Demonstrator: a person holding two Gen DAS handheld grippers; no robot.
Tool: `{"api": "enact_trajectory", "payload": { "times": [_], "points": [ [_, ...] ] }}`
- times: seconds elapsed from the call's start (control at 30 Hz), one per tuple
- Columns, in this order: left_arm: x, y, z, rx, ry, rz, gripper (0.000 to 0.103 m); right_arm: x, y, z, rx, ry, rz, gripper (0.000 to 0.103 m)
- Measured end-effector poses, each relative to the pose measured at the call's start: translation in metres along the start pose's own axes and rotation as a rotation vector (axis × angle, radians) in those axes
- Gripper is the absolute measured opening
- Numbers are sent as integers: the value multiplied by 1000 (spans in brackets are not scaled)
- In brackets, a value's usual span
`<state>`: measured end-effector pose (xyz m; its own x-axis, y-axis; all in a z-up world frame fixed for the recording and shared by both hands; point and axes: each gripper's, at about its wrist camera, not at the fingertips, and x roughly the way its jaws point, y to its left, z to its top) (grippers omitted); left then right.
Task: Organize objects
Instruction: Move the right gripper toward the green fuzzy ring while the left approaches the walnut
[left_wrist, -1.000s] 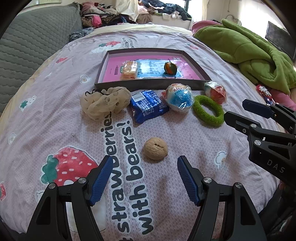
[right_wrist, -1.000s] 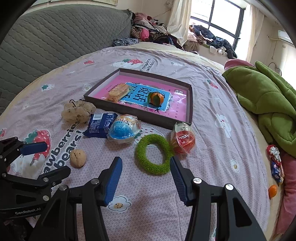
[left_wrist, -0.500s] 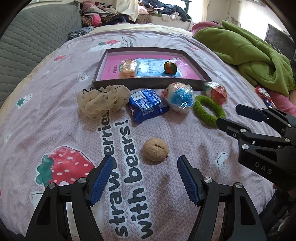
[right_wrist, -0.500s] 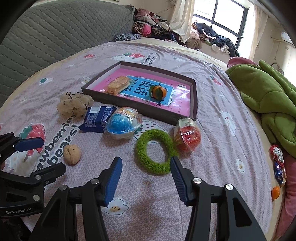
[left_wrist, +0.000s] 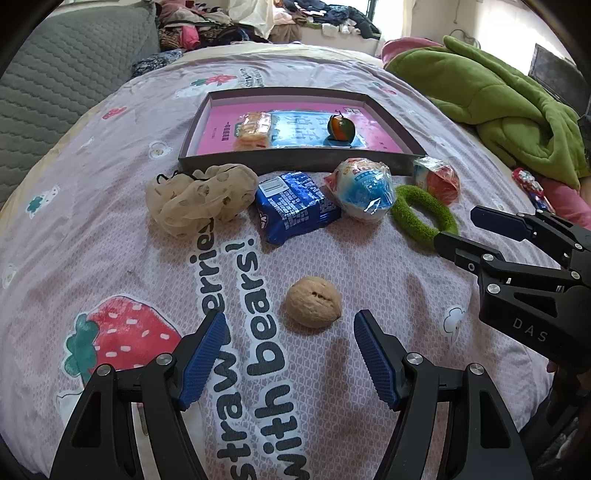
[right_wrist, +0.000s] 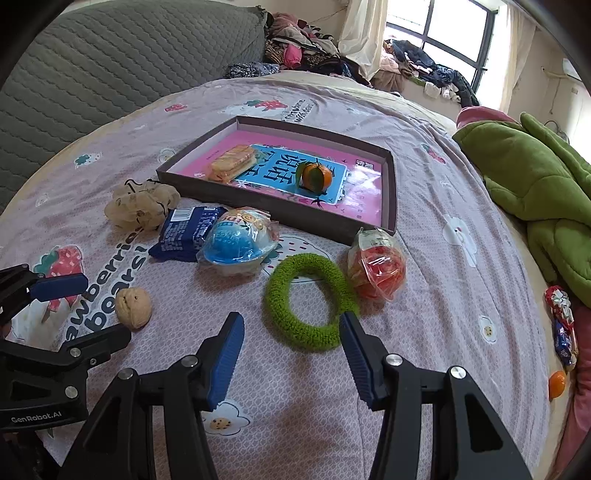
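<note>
A walnut (left_wrist: 313, 301) lies on the bedspread just ahead of my open, empty left gripper (left_wrist: 290, 330); it also shows in the right wrist view (right_wrist: 133, 307). My open, empty right gripper (right_wrist: 291, 330) sits at the near edge of a green fuzzy ring (right_wrist: 308, 301). Behind lie a beige scrunchie (left_wrist: 199, 197), a blue packet (left_wrist: 295, 210), a blue wrapped toy (left_wrist: 364, 194) and a red wrapped toy (right_wrist: 376, 266). A dark tray (right_wrist: 392, 192) holds a biscuit pack (right_wrist: 232, 162) and a tangerine (right_wrist: 316, 175).
A green blanket (right_wrist: 535, 184) lies at the right. Wrapped candy (right_wrist: 561, 321) and a small orange ball (right_wrist: 556, 384) lie near the bed's right edge. A grey quilted headboard (right_wrist: 110, 62) is at the left, with piled clothes (right_wrist: 306, 48) behind.
Both grippers have moved forward and lower toward the bedspread: the left closer to the walnut, the right up to the green ring. Both stay open.
</note>
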<state>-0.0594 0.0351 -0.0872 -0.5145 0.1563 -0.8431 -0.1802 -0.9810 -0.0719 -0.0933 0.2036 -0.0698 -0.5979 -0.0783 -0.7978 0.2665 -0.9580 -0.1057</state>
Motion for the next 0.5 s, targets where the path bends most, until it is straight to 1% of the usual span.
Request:
{"api": "enact_trajectory", "payload": {
  "times": [0.23,0.5],
  "points": [
    [8,-2,0,8,3,-12,74,9,0,0,-9,14,0,53],
    [15,0,1,6,9,-5,74,22,3,2,-24,30,0,53]
  ]
}}
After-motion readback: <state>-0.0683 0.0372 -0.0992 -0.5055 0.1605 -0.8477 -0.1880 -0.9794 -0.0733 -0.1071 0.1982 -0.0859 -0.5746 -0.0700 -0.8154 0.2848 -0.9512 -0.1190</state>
